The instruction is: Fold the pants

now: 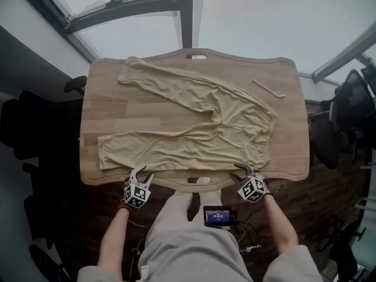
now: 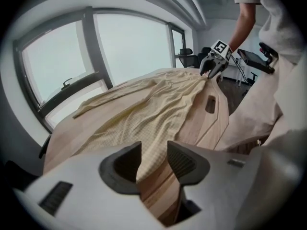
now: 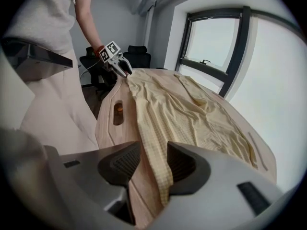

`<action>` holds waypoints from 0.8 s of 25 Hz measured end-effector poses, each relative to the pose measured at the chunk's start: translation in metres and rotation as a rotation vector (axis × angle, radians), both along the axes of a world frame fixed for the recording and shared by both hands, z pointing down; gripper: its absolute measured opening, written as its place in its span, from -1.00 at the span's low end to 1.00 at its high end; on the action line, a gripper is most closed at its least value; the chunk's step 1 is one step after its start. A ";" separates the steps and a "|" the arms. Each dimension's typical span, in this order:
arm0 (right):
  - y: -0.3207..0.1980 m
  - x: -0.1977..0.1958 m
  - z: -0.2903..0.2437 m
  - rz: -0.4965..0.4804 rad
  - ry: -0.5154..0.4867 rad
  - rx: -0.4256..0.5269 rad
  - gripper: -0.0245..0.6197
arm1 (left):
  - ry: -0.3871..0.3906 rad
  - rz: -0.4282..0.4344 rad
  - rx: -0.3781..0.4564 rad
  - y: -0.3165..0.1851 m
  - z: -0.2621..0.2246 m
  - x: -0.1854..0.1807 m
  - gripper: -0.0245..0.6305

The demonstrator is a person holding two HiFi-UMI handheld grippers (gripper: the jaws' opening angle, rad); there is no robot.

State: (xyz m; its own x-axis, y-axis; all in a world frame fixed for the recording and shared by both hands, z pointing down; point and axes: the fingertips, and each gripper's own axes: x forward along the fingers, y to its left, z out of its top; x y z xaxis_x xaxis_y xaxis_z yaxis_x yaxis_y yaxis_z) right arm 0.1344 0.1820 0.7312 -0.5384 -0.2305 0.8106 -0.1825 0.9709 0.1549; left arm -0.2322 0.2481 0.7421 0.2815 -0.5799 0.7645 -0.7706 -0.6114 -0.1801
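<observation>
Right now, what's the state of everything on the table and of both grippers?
pants: unfolded, spread flat on the table, legs splayed apart
left gripper: open, leg's near edge between its fingers, not pinched
right gripper: open, waist-end edge between its fingers, not pinched
thin strip: lying loose, apart from the pants
small screen: lit

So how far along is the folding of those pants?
Barely begun. Nothing is folded: the pants lie flat on the table, legs spread apart. In hand: the left gripper and right gripper sit at the near edge, jaws open around the cloth's edge, not clamped. Every fold is left.
</observation>
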 end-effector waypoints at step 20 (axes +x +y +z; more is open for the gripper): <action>-0.005 0.000 0.038 -0.028 0.105 -0.032 -0.37 | -0.095 0.109 -0.109 -0.002 0.029 -0.015 -0.30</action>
State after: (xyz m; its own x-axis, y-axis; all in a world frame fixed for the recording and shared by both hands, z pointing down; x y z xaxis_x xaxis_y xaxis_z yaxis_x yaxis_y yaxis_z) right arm 0.1343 0.1773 0.7696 -0.4559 -0.1896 0.8696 -0.1394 0.9802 0.1406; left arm -0.2471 0.2463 0.7710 0.2618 -0.4625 0.8471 -0.6813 -0.7103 -0.1772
